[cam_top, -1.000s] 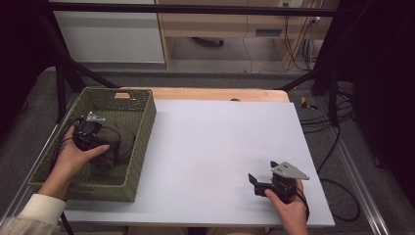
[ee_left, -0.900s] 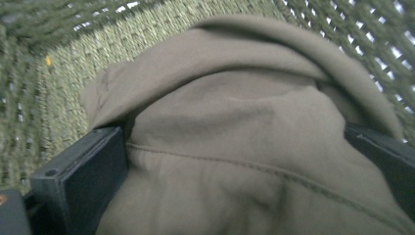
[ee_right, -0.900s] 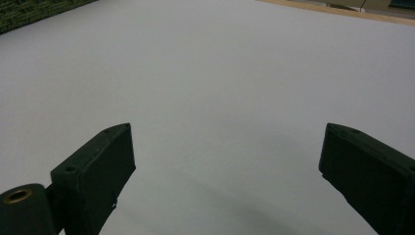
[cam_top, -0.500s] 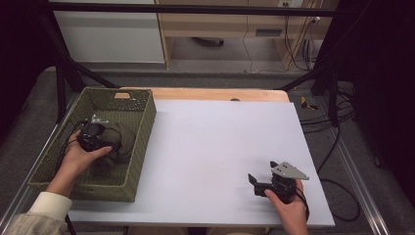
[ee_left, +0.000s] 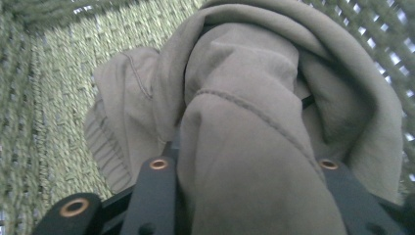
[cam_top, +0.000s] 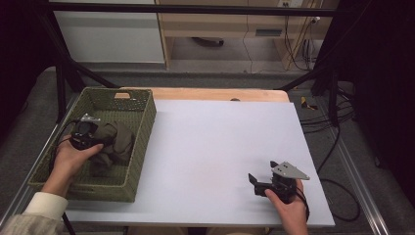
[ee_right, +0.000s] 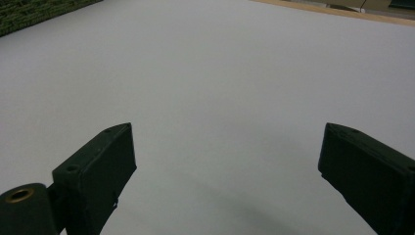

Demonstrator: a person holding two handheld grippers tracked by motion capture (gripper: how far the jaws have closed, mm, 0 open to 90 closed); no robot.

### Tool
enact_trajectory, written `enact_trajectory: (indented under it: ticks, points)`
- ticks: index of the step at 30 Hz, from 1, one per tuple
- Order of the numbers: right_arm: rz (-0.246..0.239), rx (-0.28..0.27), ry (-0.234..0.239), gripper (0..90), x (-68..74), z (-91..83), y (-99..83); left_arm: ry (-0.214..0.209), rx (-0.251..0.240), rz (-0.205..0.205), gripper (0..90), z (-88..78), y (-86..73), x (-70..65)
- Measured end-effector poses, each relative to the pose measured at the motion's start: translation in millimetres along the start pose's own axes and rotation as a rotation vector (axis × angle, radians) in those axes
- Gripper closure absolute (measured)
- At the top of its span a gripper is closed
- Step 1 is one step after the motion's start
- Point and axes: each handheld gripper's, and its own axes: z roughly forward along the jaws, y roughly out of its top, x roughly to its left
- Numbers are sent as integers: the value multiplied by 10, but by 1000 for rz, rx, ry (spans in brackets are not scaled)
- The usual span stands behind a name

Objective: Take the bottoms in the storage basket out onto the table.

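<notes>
From above the near edge the high view faces forward over the desk (cam_top: 220,147), whose white top the low right gripper view shares, upper frame.

The basket (cam_top: 139,142) sits at the table's (cam_top: 220,147) left edge. In it lies a cloth (cam_top: 113,144), my left gripper (cam_top: 93,137) touching it. My right gripper (cam_top: 257,183) sits well right of the basket.

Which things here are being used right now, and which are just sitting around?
In use:
- left gripper, closed on the cloth
- olive cloth
- green woven basket holding the cloth

Sitting around:
- right gripper, open, resting on the white table
- cables on the floor
</notes>
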Motion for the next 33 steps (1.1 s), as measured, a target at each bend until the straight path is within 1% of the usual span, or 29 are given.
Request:
enact_trajectory:
  ticks: [1, 4, 6, 8, 11, 21, 28, 30, 31, 33]
  points:
    - [0, 0, 0, 71, 0, -1, 1, -7, -8, -9, 642, -30, 8, 18]
    - [2, -1, 1, 72, 3, 2, 1, -25, -69, -44, 656, -150, 30, 83]
    - [0, 1, 2, 72, 2, 6, 1, -42, -96, -63, 660, -218, 50, 109]
    - [3, 3, 2, 72, 4, 10, 1, -40, -109, -58, 662, -268, 75, 119]
    - [2, 4, 2, 72, 9, 10, 1, -31, -132, -62, 663, -317, 106, 130]
    - [-2, 5, 2, 71, 3, 10, -2, -29, -156, -69, 664, -339, 139, 135]
    - [-2, 5, 4, 69, 3, 12, -2, -27, -163, -70, 664, -348, 143, 129]
    - [-2, 5, 4, 68, 6, 13, -1, -27, -166, -76, 663, -352, 143, 130]
    - [-3, 4, 5, 68, 7, 13, -1, -36, -174, -88, 664, -360, 144, 135]
    - [-3, 4, 4, 65, 6, 15, -1, -39, -180, -91, 664, -365, 149, 131]
